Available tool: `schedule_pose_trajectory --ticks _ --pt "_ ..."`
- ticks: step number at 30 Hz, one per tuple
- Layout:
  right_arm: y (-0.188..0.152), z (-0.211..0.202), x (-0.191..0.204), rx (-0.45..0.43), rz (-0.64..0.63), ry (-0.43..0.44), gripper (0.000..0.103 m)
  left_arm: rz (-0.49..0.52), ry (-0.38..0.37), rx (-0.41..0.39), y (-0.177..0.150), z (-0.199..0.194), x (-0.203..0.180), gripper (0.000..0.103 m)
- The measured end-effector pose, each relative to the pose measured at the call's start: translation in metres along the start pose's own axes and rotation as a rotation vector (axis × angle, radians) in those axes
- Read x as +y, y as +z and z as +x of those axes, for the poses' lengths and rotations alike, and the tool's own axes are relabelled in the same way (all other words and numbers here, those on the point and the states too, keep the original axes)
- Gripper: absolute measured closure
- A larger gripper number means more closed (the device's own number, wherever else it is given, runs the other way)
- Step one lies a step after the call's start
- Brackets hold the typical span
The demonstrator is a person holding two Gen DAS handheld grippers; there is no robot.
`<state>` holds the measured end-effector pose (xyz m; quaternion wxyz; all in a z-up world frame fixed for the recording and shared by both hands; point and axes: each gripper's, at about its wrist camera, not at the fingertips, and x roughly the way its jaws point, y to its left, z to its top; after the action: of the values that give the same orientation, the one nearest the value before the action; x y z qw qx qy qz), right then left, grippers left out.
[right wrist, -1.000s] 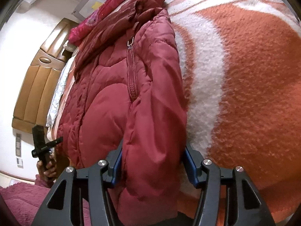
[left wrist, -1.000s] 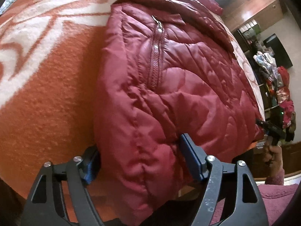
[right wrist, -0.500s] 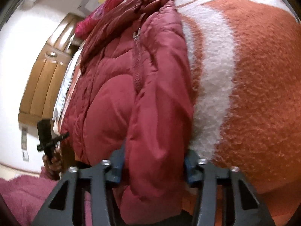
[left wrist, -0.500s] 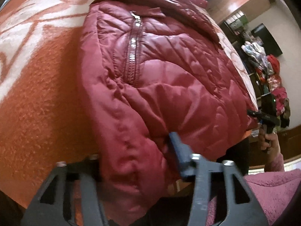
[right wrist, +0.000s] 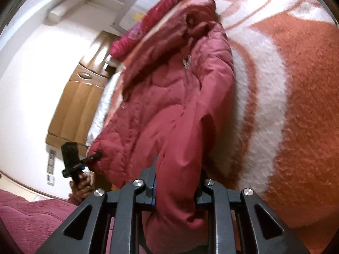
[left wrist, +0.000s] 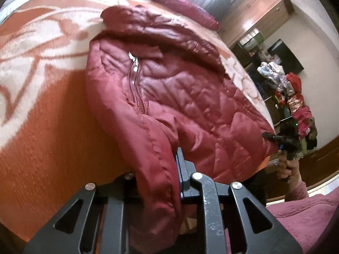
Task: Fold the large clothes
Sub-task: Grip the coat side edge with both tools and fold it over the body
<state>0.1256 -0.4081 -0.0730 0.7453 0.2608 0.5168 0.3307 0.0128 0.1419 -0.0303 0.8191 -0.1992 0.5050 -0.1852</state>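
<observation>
Fold large clothes, state check. The quilted maroon puffer jacket point(left wrist: 186, 97) lies spread on the bed, on an orange-and-cream patterned blanket point(left wrist: 42, 110), its near hem hanging toward the bed's near edge and its collar end at the far side; the front zipper point(left wrist: 135, 80) is done up along the part that shows. Left claw point(left wrist: 157, 182): jaws closing, with a thick fold of the near hem between them, the blue pad on the right side pressed into the fabric. Right claw point(right wrist: 177, 188): jaws also closing, a bunched strip of the hem at the jacket's other near corner clamped between its pads. Each view shows the other hand gripping its tool at the far corner of the hem. Judged progress: early. Both lower corners are taken up, but no fold is laid; the body is still flat and full length. The sleeves look tucked under or behind, though blur in the right wrist view makes that uncertain. Left to do: carry the hem toward the collar, then halve again.
</observation>
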Motion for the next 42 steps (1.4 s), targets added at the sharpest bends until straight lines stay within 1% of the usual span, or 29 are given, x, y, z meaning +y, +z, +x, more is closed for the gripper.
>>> schedule_pose_trajectory --ticks 4,5,8,15,18,22,24,25,28,29,32,35,39,42 --pt "0.006 -0.011 0.005 -0.056 -0.006 0.076 0.082 -0.003 -0.028 -0.048 0.009 -0.011 -0.007 0.087" --pt "0.008 -0.011 0.012 -0.074 -0.012 0.092 0.082 -0.001 -0.037 -0.065 0.012 -0.013 -0.008 0.087" --pt "0.017 -0.015 0.021 -0.112 -0.032 0.122 0.082 0.002 -0.047 -0.097 0.019 -0.018 -0.013 0.087" --pt "0.032 -0.016 0.034 -0.185 -0.037 0.164 0.082 0.009 -0.055 -0.156 0.036 -0.028 -0.016 0.087" --pt "0.046 -0.017 0.04 -0.223 -0.04 0.174 0.083 0.014 -0.064 -0.201 0.053 -0.033 -0.019 0.087" --pt "0.072 -0.018 0.047 -0.279 -0.043 0.181 0.083 0.027 -0.067 -0.262 0.079 -0.039 -0.026 0.087" --pt "0.088 -0.018 0.054 -0.309 -0.057 0.166 0.083 0.031 -0.06 -0.286 0.094 -0.039 -0.027 0.087" --pt "0.095 -0.019 0.058 -0.322 -0.069 0.144 0.083 0.032 -0.057 -0.298 0.104 -0.039 -0.027 0.087" --pt "0.117 -0.018 0.075 -0.35 -0.115 0.042 0.083 0.031 -0.048 -0.312 0.126 -0.037 -0.025 0.087" --pt "0.125 -0.017 0.08 -0.359 -0.12 0.023 0.083 0.029 -0.043 -0.315 0.134 -0.035 -0.024 0.087" --pt "0.152 -0.014 0.087 -0.385 -0.124 -0.004 0.083 0.023 -0.028 -0.323 0.16 -0.03 -0.021 0.087" --pt "0.178 -0.008 0.086 -0.409 -0.1 -0.03 0.083 -0.005 -0.007 -0.325 0.189 -0.02 -0.014 0.086" --pt "0.216 0.008 0.078 -0.435 -0.032 -0.073 0.083 -0.064 0.015 -0.321 0.229 -0.001 -0.001 0.086" --pt "0.245 0.024 0.075 -0.45 -0.016 -0.126 0.083 -0.088 0.059 -0.317 0.26 0.02 0.008 0.086"
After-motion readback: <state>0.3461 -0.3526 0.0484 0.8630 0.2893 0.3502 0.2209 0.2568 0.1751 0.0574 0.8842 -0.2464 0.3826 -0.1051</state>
